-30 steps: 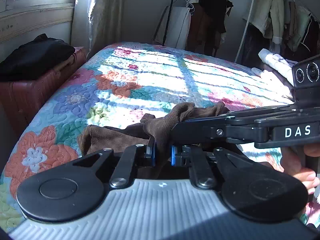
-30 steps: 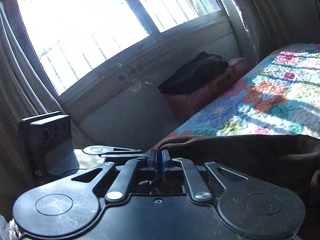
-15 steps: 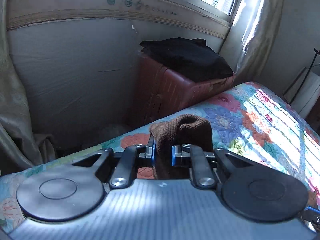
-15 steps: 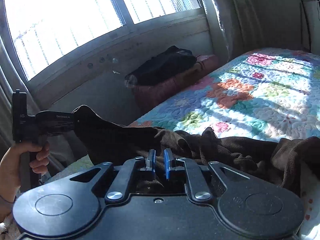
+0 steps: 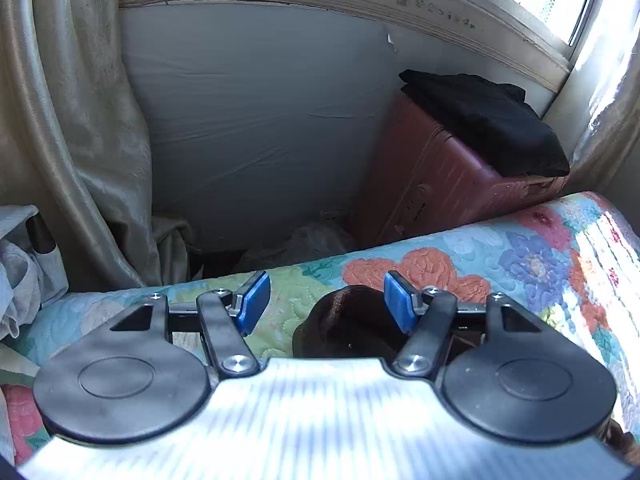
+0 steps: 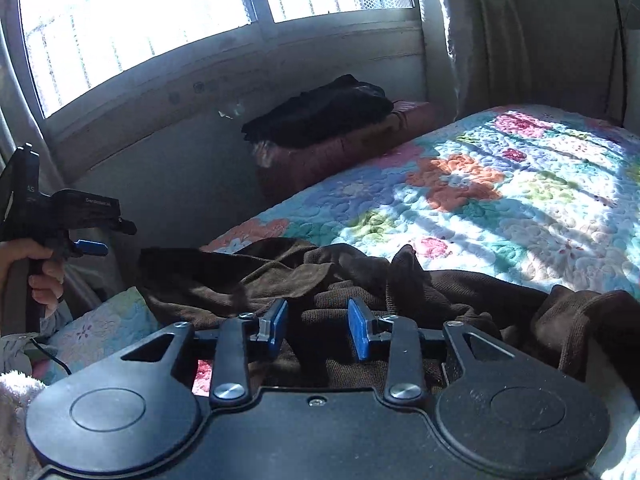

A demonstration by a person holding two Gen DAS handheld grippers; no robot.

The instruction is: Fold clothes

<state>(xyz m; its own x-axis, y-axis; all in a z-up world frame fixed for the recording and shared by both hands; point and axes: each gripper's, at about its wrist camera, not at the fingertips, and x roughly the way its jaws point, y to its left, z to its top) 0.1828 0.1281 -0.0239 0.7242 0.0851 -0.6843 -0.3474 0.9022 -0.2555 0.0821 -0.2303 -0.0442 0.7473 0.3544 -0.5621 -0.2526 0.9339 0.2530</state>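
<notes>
Sunlit floral quilt (image 6: 500, 208) on a bed under the window carries the brown garment (image 6: 360, 280), rumpled along the near edge. At left, the left gripper (image 5: 326, 302) is opening, its pads clear of a brown corner lying just below them, apparently let go so that the cloth can lie out for folding; at right, the right gripper (image 6: 318, 326) is also opening, with brown folds between its pads but unpressed. Only the right wrist view shows the garment's full spread and the hand (image 6: 38, 268) holding the left tool; the left wrist view alone shows the released corner close up.
</notes>
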